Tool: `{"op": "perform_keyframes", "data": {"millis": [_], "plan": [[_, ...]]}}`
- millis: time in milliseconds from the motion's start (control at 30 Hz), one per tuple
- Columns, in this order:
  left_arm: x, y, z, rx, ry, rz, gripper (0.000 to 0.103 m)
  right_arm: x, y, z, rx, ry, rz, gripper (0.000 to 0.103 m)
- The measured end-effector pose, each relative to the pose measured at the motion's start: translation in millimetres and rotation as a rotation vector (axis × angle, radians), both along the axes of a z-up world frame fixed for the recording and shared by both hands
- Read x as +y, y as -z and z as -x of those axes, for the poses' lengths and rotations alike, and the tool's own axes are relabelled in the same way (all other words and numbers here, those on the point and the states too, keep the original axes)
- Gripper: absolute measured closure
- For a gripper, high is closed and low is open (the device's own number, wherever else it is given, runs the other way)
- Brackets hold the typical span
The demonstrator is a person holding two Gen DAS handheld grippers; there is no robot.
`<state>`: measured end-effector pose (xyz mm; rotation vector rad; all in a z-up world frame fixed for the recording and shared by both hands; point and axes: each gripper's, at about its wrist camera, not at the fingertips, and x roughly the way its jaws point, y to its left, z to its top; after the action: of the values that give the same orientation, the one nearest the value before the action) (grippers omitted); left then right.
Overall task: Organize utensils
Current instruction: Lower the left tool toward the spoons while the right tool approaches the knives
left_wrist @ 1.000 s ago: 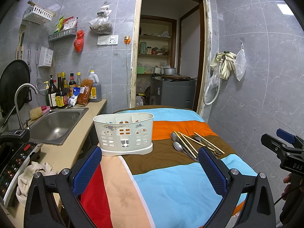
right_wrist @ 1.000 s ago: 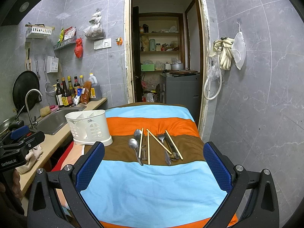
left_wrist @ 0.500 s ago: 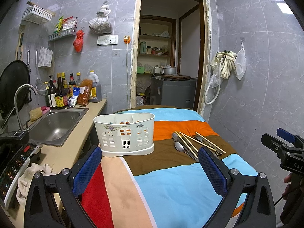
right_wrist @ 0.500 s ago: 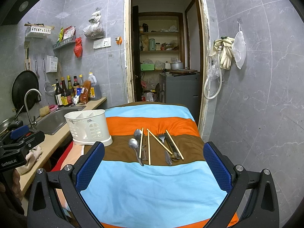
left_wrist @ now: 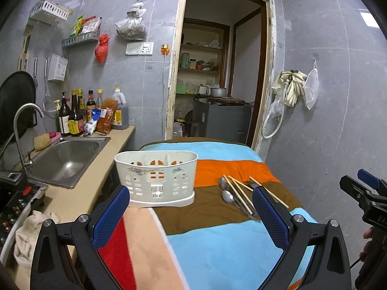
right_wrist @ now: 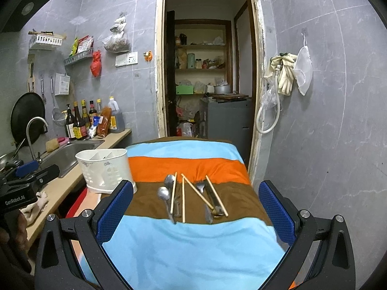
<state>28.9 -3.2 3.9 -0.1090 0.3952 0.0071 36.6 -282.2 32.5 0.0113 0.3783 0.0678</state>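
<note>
Striped cloth (right_wrist: 193, 241) in blue, orange, brown; cream caddy (left_wrist: 156, 178).

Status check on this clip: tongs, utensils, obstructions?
Both tongs open, empty. Utensils loose on striped cloth, white caddy holds none visible. Path clear.

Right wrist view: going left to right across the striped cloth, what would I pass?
White caddy → two spoons → chopsticks → fork, with more chopsticks lying over it.
</note>
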Motion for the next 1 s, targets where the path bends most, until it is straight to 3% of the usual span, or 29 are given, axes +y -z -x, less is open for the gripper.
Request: {"op": "perform_keyframes", "data": {"millis": [233, 533, 767, 1000], "plan": [[-13.0, 0.6, -44.0, 0.012, 0.027, 0.008, 0.001, -19.7, 0.4, -34.5, 0.007, 0.0, 0.014, 0.001], [-48.2, 17.2, -112.6, 0.059, 0.068, 0.048, 0.001, -60.7, 16.7, -116.4, 0.063, -0.012, 0.0, 0.001], [-68.2, 49.4, -168.6, 0.195, 0.084, 0.095, 0.001, -78.8, 52.4, -182.6, 0.207, -0.051, -0.017, 0.001], [-68.7, 89.6, -203.4, 0.342, 0.037, 0.147, 0.002, -76.7, 105.1, -238.0, 0.365, -0.148, -0.052, 0.002]]}}
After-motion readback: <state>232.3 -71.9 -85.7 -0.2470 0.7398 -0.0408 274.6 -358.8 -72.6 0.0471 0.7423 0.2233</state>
